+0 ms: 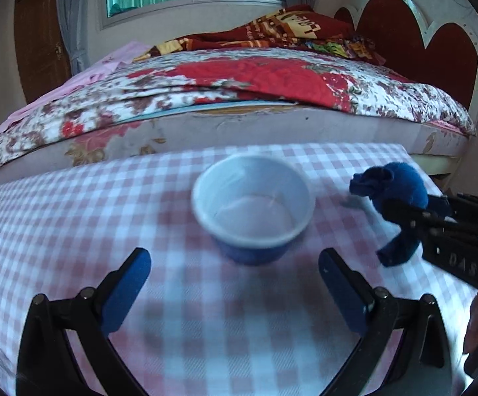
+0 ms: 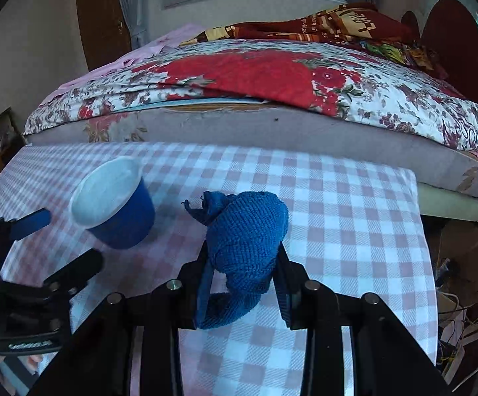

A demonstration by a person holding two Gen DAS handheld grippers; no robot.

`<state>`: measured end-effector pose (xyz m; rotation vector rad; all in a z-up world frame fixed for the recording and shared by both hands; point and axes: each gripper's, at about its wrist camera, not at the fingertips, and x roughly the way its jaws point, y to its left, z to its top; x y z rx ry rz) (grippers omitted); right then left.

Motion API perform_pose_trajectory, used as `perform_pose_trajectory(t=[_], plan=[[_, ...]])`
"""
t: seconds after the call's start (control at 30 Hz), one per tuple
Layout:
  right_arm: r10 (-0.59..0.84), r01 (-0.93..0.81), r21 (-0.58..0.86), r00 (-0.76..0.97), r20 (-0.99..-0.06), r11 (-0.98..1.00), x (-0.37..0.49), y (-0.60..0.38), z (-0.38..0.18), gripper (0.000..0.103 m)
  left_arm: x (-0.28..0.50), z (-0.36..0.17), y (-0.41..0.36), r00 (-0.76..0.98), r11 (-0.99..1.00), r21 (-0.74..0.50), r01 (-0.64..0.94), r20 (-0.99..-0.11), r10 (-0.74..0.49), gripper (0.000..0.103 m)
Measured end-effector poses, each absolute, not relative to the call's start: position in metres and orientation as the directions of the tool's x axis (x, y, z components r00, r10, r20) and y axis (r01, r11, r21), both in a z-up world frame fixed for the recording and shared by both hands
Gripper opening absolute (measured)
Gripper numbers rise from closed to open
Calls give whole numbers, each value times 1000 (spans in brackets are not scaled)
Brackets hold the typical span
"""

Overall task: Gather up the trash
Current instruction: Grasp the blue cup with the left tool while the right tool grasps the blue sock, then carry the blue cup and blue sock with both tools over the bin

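A blue paper cup (image 1: 253, 206) with a white inside stands upright and empty on the pink checked tablecloth (image 1: 73, 231). My left gripper (image 1: 234, 283) is open, its blue pads wide apart just short of the cup. My right gripper (image 2: 243, 264) is shut on a crumpled blue cloth (image 2: 247, 241) and holds it above the table, to the right of the cup (image 2: 115, 204). The cloth also shows in the left wrist view (image 1: 394, 194), held at the right. The left gripper (image 2: 45, 241) shows at the lower left of the right wrist view.
A bed (image 1: 239, 99) with a floral cover runs along the table's far edge. The table's right edge (image 2: 420, 231) drops to a cluttered floor with cables (image 2: 460, 323). A wooden door (image 1: 40, 43) stands at the far left.
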<state>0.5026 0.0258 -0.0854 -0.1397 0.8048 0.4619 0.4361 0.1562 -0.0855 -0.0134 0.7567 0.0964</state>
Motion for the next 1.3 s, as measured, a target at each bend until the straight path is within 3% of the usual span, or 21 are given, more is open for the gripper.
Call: perform_pose_trajectory(t=[0.17,0.27,0.3,0.33,0.37,0.67,1.3], plan=[[350,-451,63,588,-729,890,507,29,-92,36,463,-89,157,707,994,23,-110,-701,95,100],[352,-450,69,584,-732,890,508,29,-95,36,472,-96,163,692,993,-13,-120,-718,74,94],[353,-447,74,581,-733,891,509,29,-96,36,475,-98,165,682,992,-16,-128,-727,76,90],[352,-445,76,580,-734,892,509,28,-96,36,477,-98,165,682,992,-27,-124,-728,65,77],[351,-445,76,579,-736,892,508,27,-96,36,476,-98,166,688,993,-47,-111,-725,42,76],[363,-460,57,614,-701,886,481,11,-75,36,429,-73,142,741,995,92,-23,-667,79,75],[388,-439,76,683,-619,895,340,-68,-16,35,291,-28,120,775,996,84,-27,-628,74,75]])
